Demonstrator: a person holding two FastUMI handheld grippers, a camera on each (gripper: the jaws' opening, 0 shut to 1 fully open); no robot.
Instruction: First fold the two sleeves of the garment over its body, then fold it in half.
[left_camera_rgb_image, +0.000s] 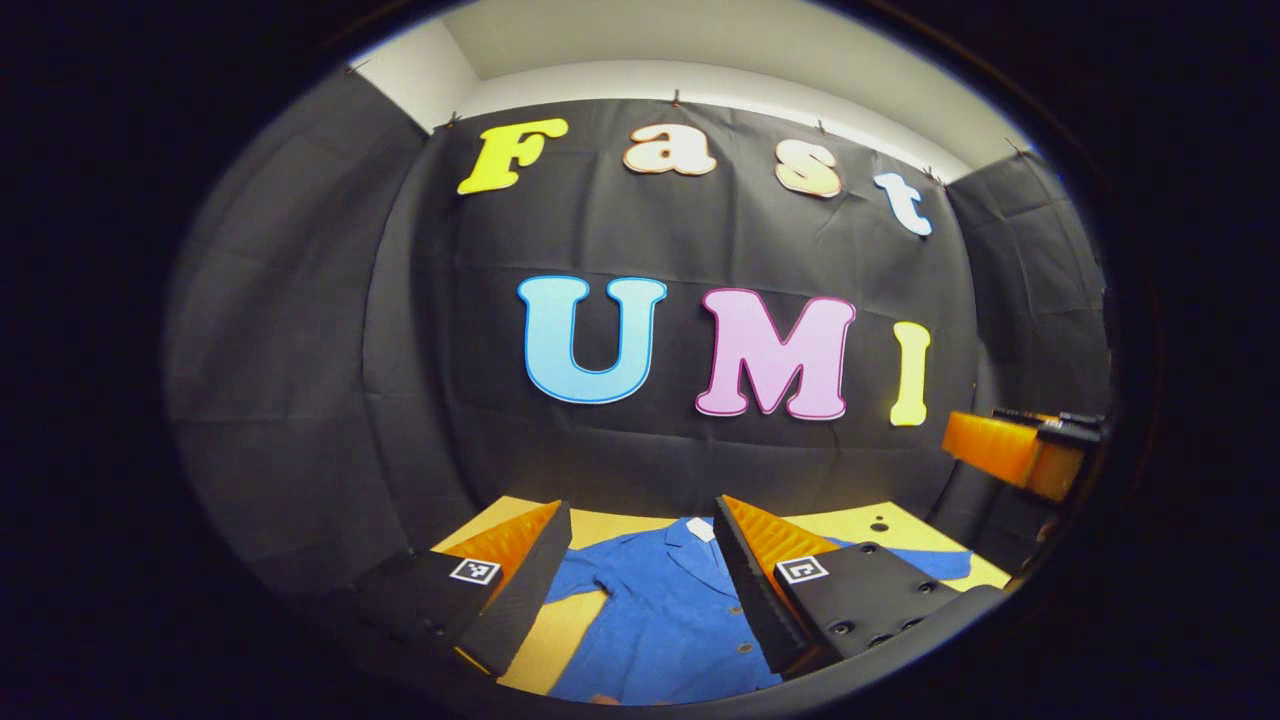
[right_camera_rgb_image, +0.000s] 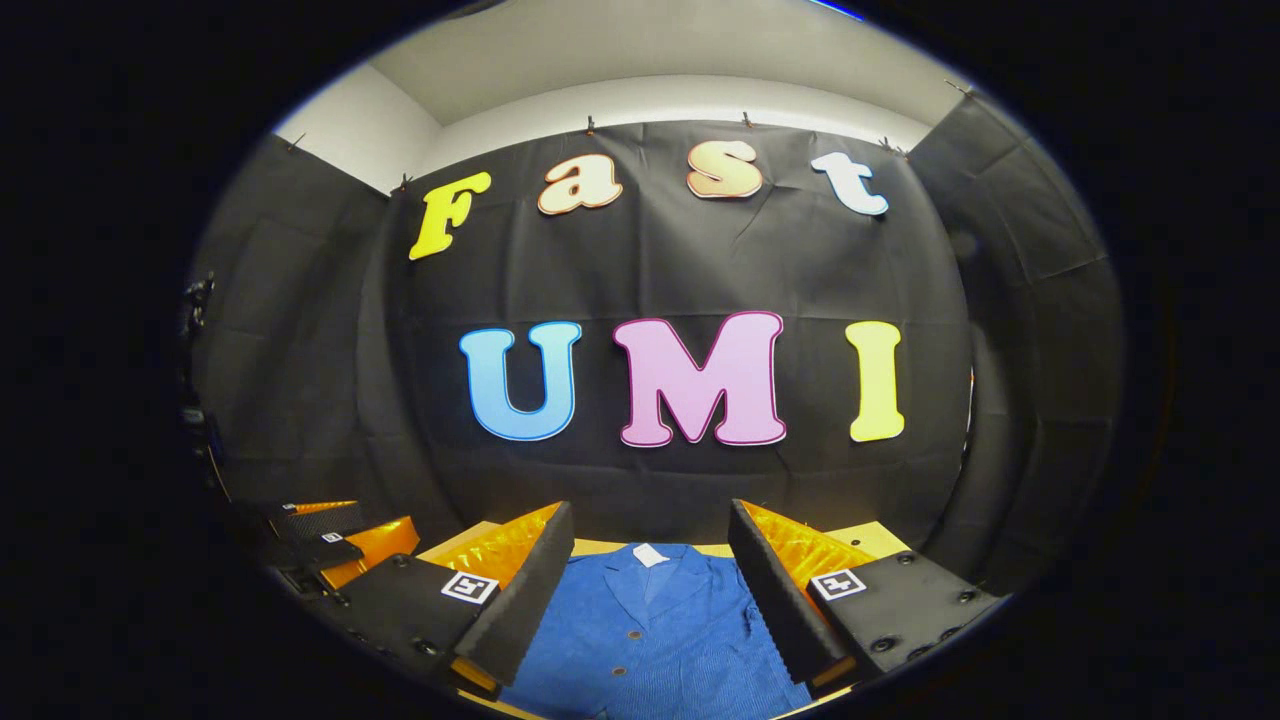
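Observation:
A blue button-up shirt (left_camera_rgb_image: 650, 610) lies flat on the yellow table (left_camera_rgb_image: 870, 525), collar and white neck label toward the far wall. In the left gripper view one short sleeve (left_camera_rgb_image: 578, 580) spreads to the left and the other sleeve (left_camera_rgb_image: 940, 562) reaches out to the right. My left gripper (left_camera_rgb_image: 642, 520) hovers above the shirt, open, with nothing between its fingers. In the right gripper view the shirt (right_camera_rgb_image: 650, 630) shows its collar and buttons straight ahead. My right gripper (right_camera_rgb_image: 652, 515) is open and empty above it.
The right gripper (left_camera_rgb_image: 1020, 450) appears at the right edge of the left gripper view, held high. The left gripper (right_camera_rgb_image: 330, 540) appears low on the left of the right gripper view. Black cloth walls close in the table's far edge (right_camera_rgb_image: 870, 535) and both sides.

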